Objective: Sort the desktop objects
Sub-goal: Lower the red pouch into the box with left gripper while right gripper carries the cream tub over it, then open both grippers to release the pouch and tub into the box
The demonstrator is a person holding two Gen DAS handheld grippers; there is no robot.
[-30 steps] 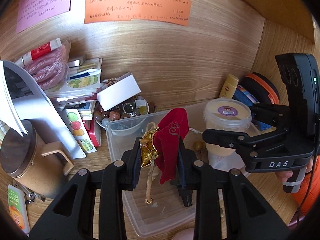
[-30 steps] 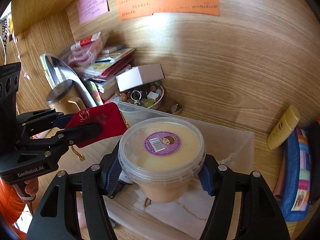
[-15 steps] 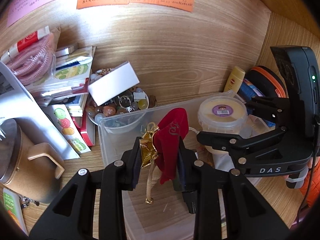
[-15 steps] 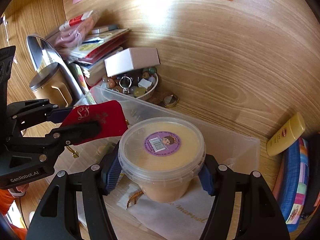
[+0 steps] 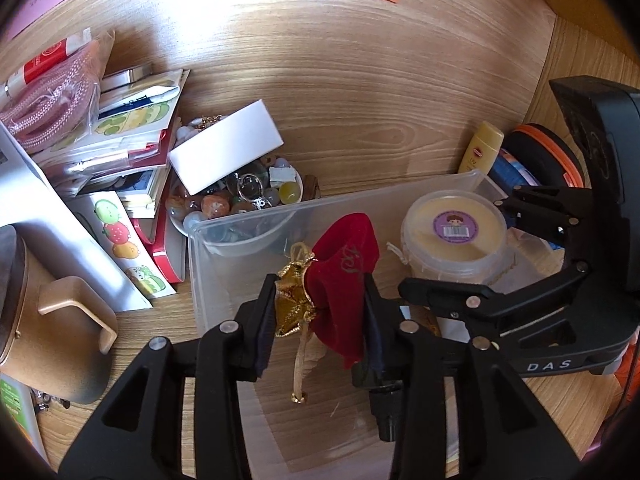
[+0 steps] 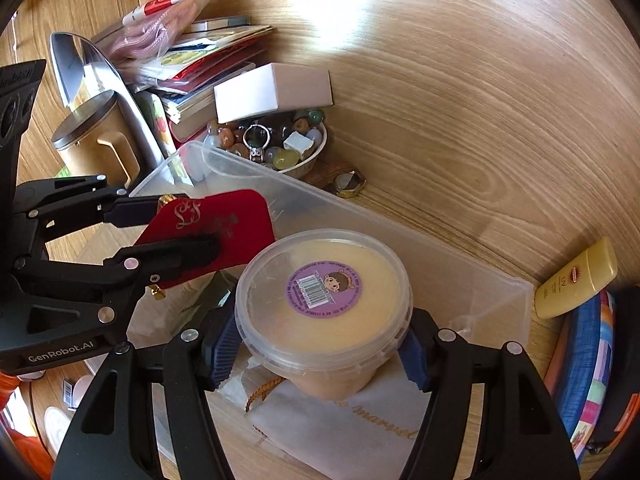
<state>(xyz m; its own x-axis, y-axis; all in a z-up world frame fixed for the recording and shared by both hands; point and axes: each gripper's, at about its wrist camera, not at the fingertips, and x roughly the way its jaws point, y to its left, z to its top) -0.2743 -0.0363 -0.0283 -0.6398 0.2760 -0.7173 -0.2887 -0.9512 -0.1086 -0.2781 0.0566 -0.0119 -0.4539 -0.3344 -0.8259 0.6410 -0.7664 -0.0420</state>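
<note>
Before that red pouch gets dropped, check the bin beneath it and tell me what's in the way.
Nothing visible blocks it. The red pouch hangs between the opening jaws of the left hand-held gripper, over bare floor of the clear bin. The tub sits to its right, apart.

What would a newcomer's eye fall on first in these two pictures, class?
Probably the red velvet pouch between the opening jaws of the left gripper, above the clear plastic bin. Beside it, the right gripper holds a lidded tub over the same bin.
</note>
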